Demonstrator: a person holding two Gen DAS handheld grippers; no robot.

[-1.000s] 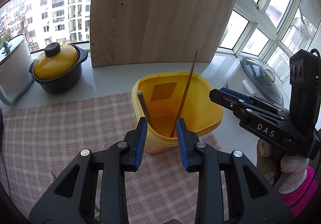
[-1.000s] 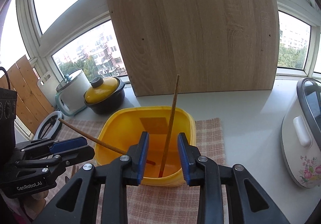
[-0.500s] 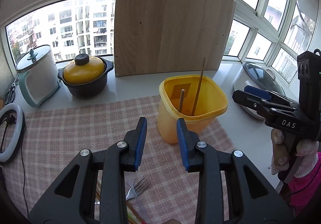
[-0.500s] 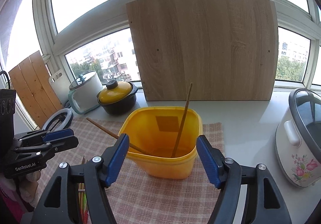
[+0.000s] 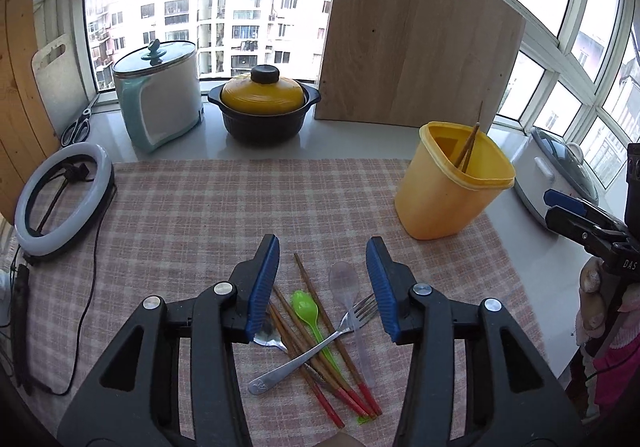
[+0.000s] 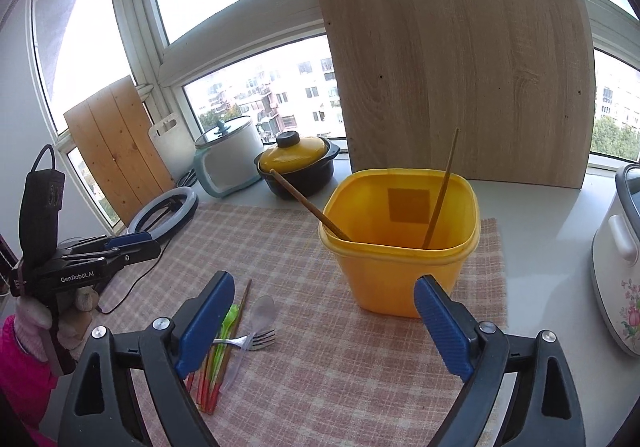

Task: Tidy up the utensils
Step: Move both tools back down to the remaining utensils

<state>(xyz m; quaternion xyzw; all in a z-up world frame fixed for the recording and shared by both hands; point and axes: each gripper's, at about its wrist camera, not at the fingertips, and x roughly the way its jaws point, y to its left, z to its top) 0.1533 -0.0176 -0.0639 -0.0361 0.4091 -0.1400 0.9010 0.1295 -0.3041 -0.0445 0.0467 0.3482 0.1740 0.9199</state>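
A yellow container (image 5: 452, 191) (image 6: 400, 259) stands on the checked cloth (image 5: 180, 215) with two brown chopsticks (image 6: 440, 187) leaning inside it. Loose utensils lie in a pile nearer to me: red-tipped chopsticks (image 5: 320, 327), a green spoon (image 5: 306, 307), a clear spoon (image 5: 344, 281), a metal fork (image 5: 320, 347) and a metal spoon (image 5: 268, 335). My left gripper (image 5: 323, 259) hovers over that pile, its jaws opening with nothing pressed between them. My right gripper (image 6: 324, 283) is a little back from the container, its jaws opening wide and empty.
At the back stand a black pot with a yellow lid (image 5: 264, 103), a white and teal cooker (image 5: 160, 95) and a leaning wooden board (image 5: 416, 47). A ring light (image 5: 60, 199) with its cable lies at the left. A flowered rice cooker (image 6: 620, 259) is at the right.
Both grippers have backed away from the yellow container and widened their jaws, leaving the two chopsticks inside. The left one has swung left, over the utensil pile.
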